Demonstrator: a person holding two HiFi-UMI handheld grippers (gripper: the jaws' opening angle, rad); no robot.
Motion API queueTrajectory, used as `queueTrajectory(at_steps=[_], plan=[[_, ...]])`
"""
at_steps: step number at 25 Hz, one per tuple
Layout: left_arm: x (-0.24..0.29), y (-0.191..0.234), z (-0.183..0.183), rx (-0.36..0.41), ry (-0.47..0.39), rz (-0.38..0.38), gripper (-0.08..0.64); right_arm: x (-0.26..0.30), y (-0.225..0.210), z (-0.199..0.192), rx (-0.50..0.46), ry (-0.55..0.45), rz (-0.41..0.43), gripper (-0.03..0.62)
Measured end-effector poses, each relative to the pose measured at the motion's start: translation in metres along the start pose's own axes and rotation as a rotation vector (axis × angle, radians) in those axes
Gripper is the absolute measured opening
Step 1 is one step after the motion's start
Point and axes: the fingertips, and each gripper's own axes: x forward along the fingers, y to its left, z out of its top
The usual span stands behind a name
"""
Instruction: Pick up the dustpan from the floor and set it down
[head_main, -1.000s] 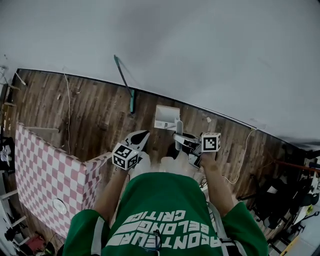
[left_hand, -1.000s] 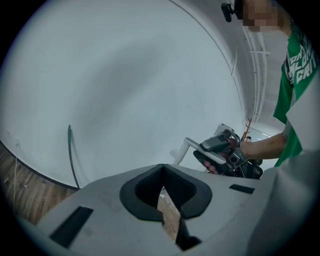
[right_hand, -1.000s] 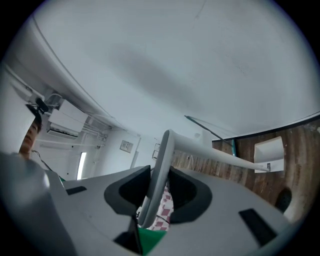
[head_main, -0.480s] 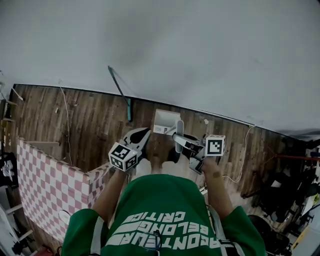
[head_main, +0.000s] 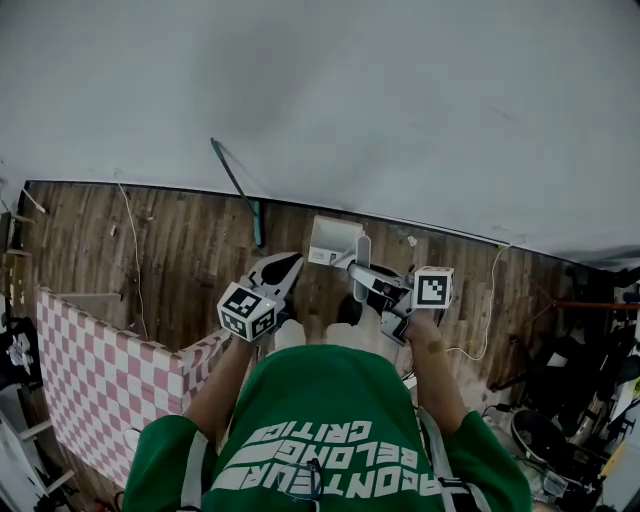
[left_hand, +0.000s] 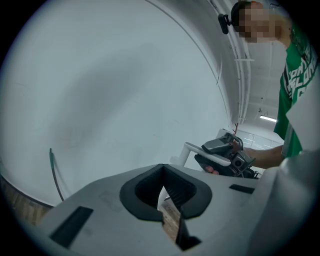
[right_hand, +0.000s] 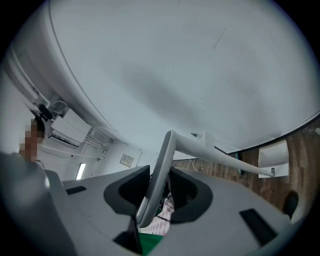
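Observation:
The white dustpan (head_main: 334, 240) hangs above the wooden floor, its pan toward the wall and its long handle (head_main: 360, 262) leading back to my right gripper (head_main: 366, 280). In the right gripper view the looped handle end (right_hand: 156, 175) sits clamped between the dark pads of the right gripper (right_hand: 159, 176), and the pan (right_hand: 273, 154) shows far right. My left gripper (head_main: 283, 266) hovers beside it on the left, apart from the dustpan. The left gripper (left_hand: 162, 171) has its tips together with nothing between them. The left gripper view also catches the right gripper (left_hand: 225, 158) holding the handle (left_hand: 192, 149).
A broom (head_main: 256, 213) with a teal head leans on the white wall (head_main: 330, 90). A pink-and-white checkered panel (head_main: 90, 365) stands at the left. Thin cables (head_main: 134, 260) lie on the floor (head_main: 190, 250), a white cord (head_main: 482, 318) runs right, and dark clutter (head_main: 575, 400) fills the right side.
Both grippers have come up a little together with the person, carrying the dustpan higher off the floor. The right gripper's hold on the handle is unchanged.

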Motion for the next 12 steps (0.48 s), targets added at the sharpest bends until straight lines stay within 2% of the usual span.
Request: queueTrajectory(at_steps=[7, 12], plan=[[0.007, -0.003, 0.004, 0.011, -0.002, -0.013, 0.003, -0.007, -0.009, 0.002, 0.009, -0.011, -0.022, 0.115], [0.009, -0.005, 0.007, 0.045, -0.003, -0.016, 0.003, -0.007, -0.011, 0.002, 0.015, -0.015, -0.033, 0.115]])
